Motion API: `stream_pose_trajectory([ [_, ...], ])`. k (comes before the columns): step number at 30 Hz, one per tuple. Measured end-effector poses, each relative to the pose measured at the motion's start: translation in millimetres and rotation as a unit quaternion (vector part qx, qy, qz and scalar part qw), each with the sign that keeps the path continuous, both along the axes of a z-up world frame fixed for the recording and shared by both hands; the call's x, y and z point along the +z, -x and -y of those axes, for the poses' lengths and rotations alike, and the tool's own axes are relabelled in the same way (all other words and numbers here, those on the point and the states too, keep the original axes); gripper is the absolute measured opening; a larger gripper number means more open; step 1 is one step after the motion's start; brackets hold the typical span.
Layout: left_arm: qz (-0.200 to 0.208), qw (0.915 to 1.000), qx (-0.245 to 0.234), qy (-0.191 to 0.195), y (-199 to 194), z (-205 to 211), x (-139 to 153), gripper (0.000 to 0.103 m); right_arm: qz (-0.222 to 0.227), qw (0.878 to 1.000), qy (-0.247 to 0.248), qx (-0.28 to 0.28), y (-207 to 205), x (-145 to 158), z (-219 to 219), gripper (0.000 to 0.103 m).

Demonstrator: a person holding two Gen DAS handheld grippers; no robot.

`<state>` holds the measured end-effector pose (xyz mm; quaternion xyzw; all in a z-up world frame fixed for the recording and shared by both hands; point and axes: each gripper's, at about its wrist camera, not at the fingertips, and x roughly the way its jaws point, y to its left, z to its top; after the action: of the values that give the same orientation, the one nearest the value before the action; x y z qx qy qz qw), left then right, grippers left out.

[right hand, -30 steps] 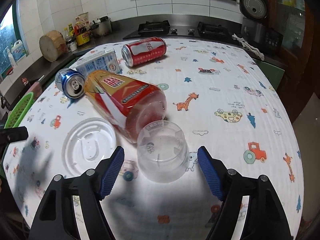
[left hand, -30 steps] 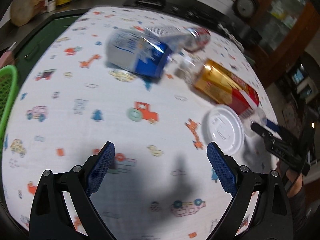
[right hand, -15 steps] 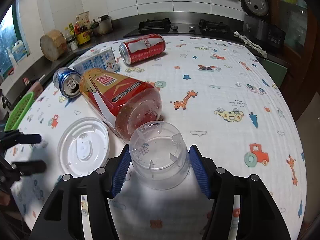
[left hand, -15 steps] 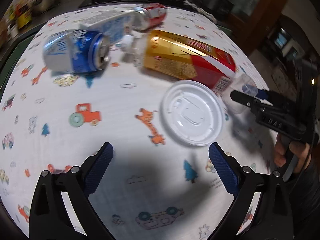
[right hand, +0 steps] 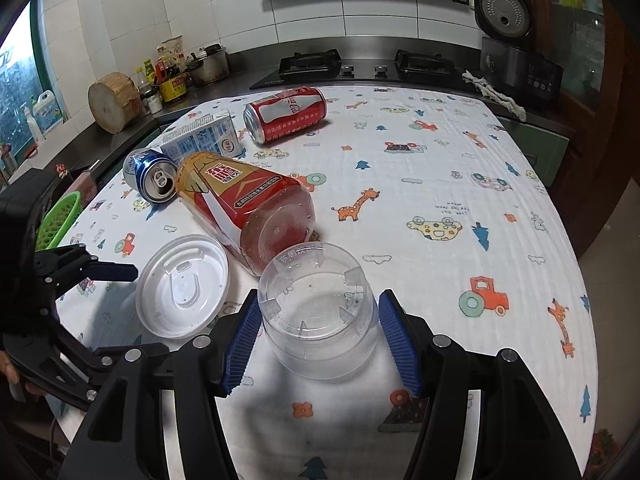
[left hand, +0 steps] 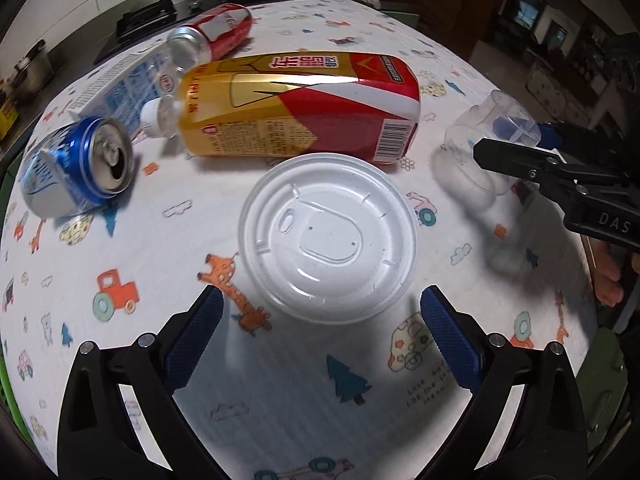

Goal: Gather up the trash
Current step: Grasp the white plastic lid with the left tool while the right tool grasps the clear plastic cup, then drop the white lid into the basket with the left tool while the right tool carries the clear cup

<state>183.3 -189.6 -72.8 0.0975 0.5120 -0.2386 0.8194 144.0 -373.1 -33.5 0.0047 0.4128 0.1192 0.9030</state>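
Note:
A clear plastic cup (right hand: 318,312) lies on its side between the pads of my right gripper (right hand: 320,340), which is shut on it; it also shows in the left wrist view (left hand: 480,148). A white plastic lid (left hand: 328,236) lies flat just ahead of my open, empty left gripper (left hand: 320,340); it shows in the right wrist view too (right hand: 182,286). A gold and red bottle (left hand: 296,108) lies on its side behind the lid. A blue can (left hand: 76,168), a red cola can (right hand: 286,114) and a white carton (right hand: 204,138) lie further back.
The table has a white cloth (right hand: 440,184) printed with cartoon vehicles and animals. A green basket (right hand: 56,220) sits off the table's left edge. A stove (right hand: 360,66), jars, a pot and a rice cooker (right hand: 506,36) stand on the counter behind.
My right gripper has closed in from wide open onto the clear cup. My left gripper has swung right and moved up to the white lid, staying open.

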Motion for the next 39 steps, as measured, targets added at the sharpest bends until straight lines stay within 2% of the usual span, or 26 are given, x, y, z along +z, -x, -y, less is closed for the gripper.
stream_pose_trajectory([
  [7, -0.008, 0.9995, -0.029, 0.003, -5.7, 10.2, -1.2, 0.098, -0.001, 1.000, -0.006, -0.005, -1.4, -1.5, 6.2, 0.058],
  [10, -0.011, 0.9996, -0.026, -0.006, -12.3, 12.3, -5.4, 0.098, 0.001, 1.000, -0.009, -0.004, -2.0, -0.6, 7.0, 0.058],
  [19, -0.015, 0.9995, -0.027, 0.005, -23.5, 14.9, -7.1, 0.098, -0.002, 1.000, -0.013, 0.000, -4.7, -3.8, 6.2, 0.058],
  [32, 0.025, 0.9993, -0.022, 0.019, -19.9, 8.9, -1.4, 0.091, 0.002, 1.000, -0.015, 0.007, 1.5, 0.8, -2.2, 0.058],
  [39, 0.047, 0.9979, 0.002, 0.045, -4.6, -19.0, 16.6, 0.091, 0.011, 1.000, -0.017, 0.022, 8.1, 9.9, -20.4, 0.058],
])
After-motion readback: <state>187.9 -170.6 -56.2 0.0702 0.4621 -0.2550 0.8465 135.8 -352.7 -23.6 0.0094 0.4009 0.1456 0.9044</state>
